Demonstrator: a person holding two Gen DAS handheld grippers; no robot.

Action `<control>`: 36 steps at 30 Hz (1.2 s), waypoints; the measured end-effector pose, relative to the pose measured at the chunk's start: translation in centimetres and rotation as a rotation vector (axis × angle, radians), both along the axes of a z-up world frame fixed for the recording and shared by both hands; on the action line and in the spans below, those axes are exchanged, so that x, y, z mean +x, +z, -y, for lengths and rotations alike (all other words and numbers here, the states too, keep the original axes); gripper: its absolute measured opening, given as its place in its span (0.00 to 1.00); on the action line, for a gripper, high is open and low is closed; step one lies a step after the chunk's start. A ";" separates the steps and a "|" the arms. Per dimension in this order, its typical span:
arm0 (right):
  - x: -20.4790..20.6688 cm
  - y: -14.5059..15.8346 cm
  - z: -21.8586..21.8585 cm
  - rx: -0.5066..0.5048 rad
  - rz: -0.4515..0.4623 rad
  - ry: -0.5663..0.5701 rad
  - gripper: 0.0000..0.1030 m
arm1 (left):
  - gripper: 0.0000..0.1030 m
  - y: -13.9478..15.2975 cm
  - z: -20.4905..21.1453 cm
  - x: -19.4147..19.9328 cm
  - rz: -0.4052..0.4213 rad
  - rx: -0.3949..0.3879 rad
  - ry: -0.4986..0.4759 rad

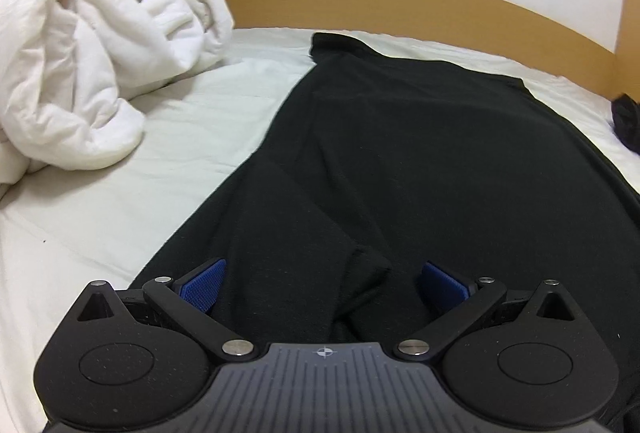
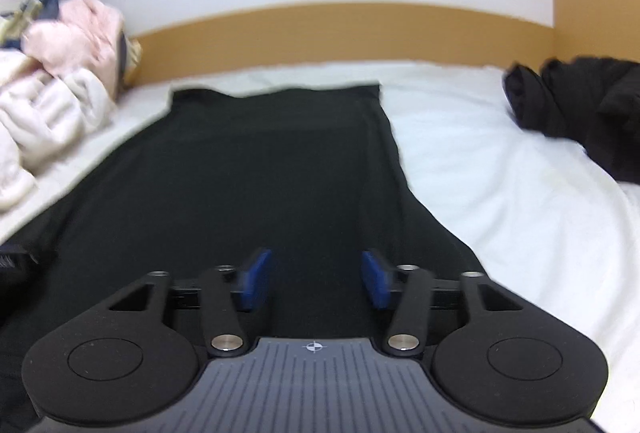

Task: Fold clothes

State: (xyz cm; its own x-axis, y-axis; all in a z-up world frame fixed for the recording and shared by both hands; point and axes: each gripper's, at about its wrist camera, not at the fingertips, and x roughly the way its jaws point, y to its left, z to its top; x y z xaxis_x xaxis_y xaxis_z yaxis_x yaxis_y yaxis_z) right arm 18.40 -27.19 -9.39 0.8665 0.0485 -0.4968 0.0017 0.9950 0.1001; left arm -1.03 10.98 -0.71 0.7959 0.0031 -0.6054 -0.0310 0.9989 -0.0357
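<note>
Blurring hides black garment [image 2: 256, 169] folds.

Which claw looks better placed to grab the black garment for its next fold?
Probably the left claw: its open blue pads straddle a raised fold of the black garment. The right claw, also open, faces only flat cloth.

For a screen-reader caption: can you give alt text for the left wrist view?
Open left tongs hover low over a black garment spread lengthwise on a white bed sheet. A heap of white and pink laundry sits at left, before a wooden headboard.
</note>
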 end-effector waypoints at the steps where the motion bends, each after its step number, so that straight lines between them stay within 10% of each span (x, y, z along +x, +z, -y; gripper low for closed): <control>1: 0.3 -0.3 -0.7 -0.009 -0.012 0.013 0.67 | 0.99 0.0 0.1 0.0 -0.001 0.003 -0.005; 8: 2.8 -2.1 -4.2 -0.084 -0.130 0.061 1.00 | 0.99 0.0 0.5 0.1 -0.009 0.020 -0.038; 24: -5.5 0.6 -0.6 -0.043 -0.076 0.062 0.99 | 0.99 0.0 0.3 0.0 -0.004 0.017 -0.034; 29: -12.1 1.4 0.6 -0.252 -0.066 -0.051 0.81 | 0.99 0.0 -0.1 -0.1 -0.001 0.009 -0.035; 36: -15.5 0.1 2.7 -0.212 -0.199 -0.066 0.74 | 0.99 0.0 -1.0 -0.9 0.014 -0.028 -0.027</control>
